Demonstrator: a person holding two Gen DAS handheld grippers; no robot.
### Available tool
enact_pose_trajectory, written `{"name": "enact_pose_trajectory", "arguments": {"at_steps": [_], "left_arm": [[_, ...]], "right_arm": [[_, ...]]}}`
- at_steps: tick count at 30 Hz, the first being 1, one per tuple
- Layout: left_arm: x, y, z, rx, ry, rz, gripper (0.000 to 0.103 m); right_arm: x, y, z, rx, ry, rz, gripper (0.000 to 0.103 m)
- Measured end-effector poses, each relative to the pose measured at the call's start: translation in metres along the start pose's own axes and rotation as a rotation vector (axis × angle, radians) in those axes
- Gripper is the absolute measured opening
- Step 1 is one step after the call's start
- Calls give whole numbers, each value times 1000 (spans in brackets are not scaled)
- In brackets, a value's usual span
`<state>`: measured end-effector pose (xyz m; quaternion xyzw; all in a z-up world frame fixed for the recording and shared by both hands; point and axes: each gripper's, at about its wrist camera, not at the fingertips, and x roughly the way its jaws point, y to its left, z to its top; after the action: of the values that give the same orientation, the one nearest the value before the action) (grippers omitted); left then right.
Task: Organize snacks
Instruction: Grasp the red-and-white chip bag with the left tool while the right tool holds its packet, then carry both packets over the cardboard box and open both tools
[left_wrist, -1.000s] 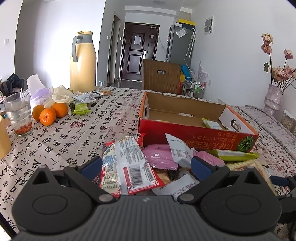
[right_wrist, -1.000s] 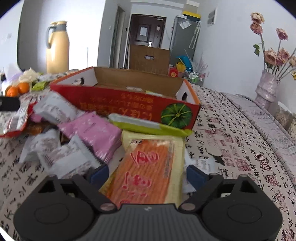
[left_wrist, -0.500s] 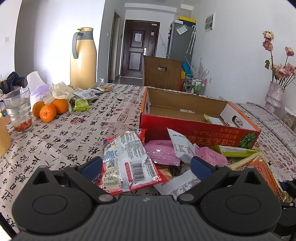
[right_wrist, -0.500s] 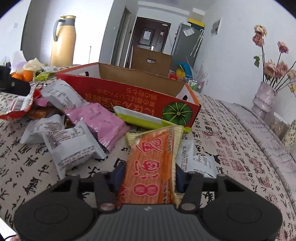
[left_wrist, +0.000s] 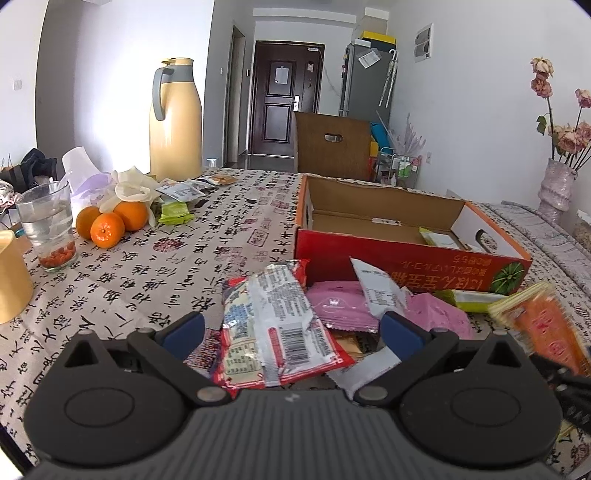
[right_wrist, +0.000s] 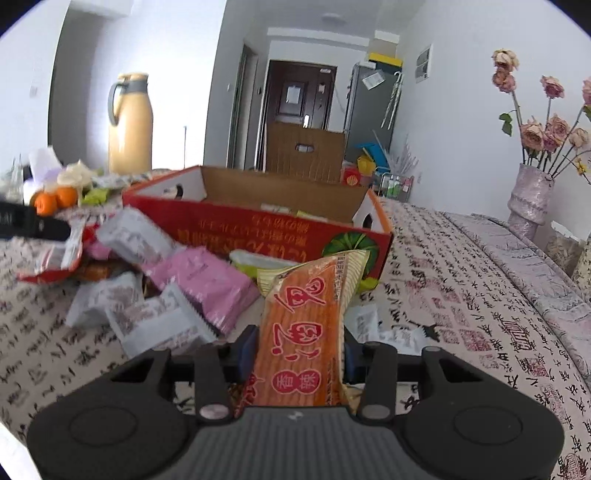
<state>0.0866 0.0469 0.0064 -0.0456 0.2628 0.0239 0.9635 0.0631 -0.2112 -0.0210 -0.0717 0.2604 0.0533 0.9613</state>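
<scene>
Orange snack packet (right_wrist: 308, 325) — long, flat, crinkly film, pinched across its lower width by the right gripper (right_wrist: 297, 352), lifted clear of the tablecloth (right_wrist: 461, 295) and tilted toward the red cardboard box (right_wrist: 258, 225). Likely light and limp; contents look like thin sticks (fragile, I'd guess), so a mild squeeze near the sealed end seems safest. Film may slip. The free top end could flop or catch the box wall.

Left gripper (left_wrist: 291, 332) spread wide, holding nothing, low over the red-and-silver packet (left_wrist: 275, 332). Just beyond: pink packets (left_wrist: 340, 304), white packets (right_wrist: 140, 314), a green packet (left_wrist: 469, 295) against the box front. Box nearly bare — one pale packet (left_wrist: 439, 238) inside.
</scene>
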Motion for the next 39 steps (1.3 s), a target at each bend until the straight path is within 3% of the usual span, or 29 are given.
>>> {"name": "enact_pose_trajectory", "arguments": {"at_steps": [10, 19, 21, 24, 30, 39], "left_arm": [[27, 17, 10, -30, 44, 70, 103], [53, 24, 10, -74, 95, 59, 102], [58, 25, 7, -85, 116, 45, 96], [62, 29, 3, -117, 146, 13, 77], [62, 37, -3, -142, 158, -10, 60], [51, 36, -3, -111, 120, 10, 53]], "right_arm": [[-1, -34, 5, 91, -36, -64, 43], [3, -53, 4, 163, -37, -86, 43], [3, -55, 3, 169, -35, -83, 43], [5, -54, 2, 170, -31, -80, 43], [6, -53, 1, 175, -28, -75, 43], [3, -52, 1, 174, -30, -72, 43]]}}
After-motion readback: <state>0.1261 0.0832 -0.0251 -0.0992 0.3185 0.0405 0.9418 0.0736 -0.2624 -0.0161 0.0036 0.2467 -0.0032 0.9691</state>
